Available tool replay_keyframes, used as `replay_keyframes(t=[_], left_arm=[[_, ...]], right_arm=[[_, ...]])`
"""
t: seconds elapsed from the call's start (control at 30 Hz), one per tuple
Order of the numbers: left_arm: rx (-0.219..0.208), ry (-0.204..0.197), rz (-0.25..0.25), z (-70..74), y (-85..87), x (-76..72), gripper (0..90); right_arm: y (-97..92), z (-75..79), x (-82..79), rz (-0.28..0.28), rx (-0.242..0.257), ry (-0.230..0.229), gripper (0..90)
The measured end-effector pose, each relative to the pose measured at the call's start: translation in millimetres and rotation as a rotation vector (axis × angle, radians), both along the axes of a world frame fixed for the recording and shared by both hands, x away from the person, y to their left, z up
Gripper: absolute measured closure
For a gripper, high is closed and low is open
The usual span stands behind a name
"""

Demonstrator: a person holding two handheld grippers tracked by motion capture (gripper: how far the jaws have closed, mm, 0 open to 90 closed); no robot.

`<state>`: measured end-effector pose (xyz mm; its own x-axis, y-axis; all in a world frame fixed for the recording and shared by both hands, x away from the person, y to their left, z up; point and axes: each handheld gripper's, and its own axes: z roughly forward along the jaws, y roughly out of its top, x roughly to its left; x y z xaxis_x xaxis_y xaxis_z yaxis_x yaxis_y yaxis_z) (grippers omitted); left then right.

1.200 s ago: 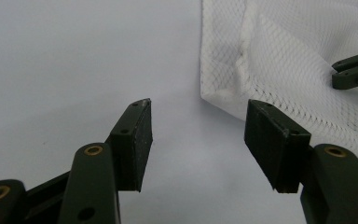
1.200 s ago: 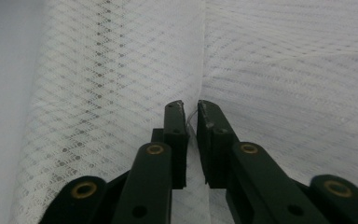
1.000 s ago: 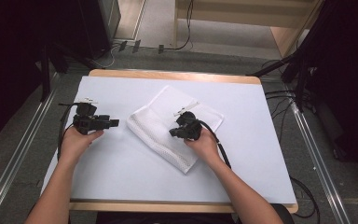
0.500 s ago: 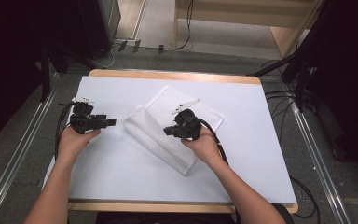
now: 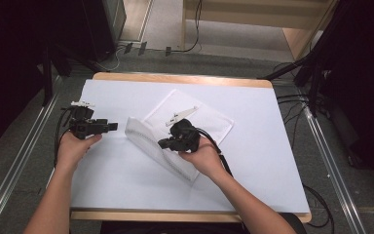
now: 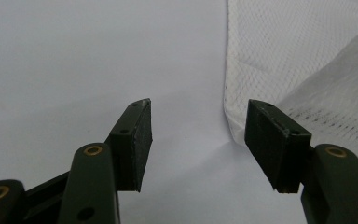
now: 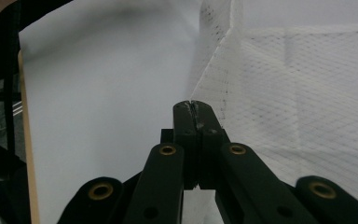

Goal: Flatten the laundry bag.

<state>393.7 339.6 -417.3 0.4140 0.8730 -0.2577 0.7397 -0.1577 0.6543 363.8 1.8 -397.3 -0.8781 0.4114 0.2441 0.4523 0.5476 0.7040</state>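
**Mesh cloth pinched by the right tongs on a white table**

Under both tongs lies a white sheet (image 5: 253,161) covering a wooden table whose pale edge (image 5: 175,78) shows at the far side. Grey floor, metal rails (image 5: 24,156) and dark cables (image 5: 297,105) surround it, with dark equipment to either side and a wooden bench (image 5: 253,12) beyond.

The right tongs (image 5: 161,144) have their jaws pressed together, and in the right gripper view (image 7: 192,106) they seem to pinch the edge of a white mesh cloth (image 5: 195,122), lifting a fold that stands up just past their tips. The rest of the cloth lies flat beyond and to the right of them, with a small white tag-like strip (image 5: 181,116) on it.

The left tongs (image 5: 112,127) are spread and hold nothing; the cloth's near edge (image 6: 279,51) lies just beyond their right jaw, apart from it.

Whether cloth truly sits between the shut jaws is hard to make out. The right hand (image 5: 202,155) covers part of the cloth, and the strip is too small to identify.
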Motion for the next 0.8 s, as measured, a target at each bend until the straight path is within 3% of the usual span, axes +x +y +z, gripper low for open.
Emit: replay_keyframes(t=[0.13, 0.33, 0.8], left_arm=[[0.002, 0.0, 0.003, 0.0, 0.1, 0.4, 42.4], [0.005, 0.002, -0.001, 0.2, 0.5, 1.1, 42.4], [0.003, -0.003, 0.001, 2.7, 2.2, 3.2, 42.0]], right_arm=[[4.1, 2.3, -5.4, 0.019, -0.001, -0.004, 89.3], [5.1, 6.7, -9.2, 0.036, 0.02, -0.009, 80.6], [-11.7, 21.7, -9.4, 0.001, 0.062, -0.039, 77.9]])
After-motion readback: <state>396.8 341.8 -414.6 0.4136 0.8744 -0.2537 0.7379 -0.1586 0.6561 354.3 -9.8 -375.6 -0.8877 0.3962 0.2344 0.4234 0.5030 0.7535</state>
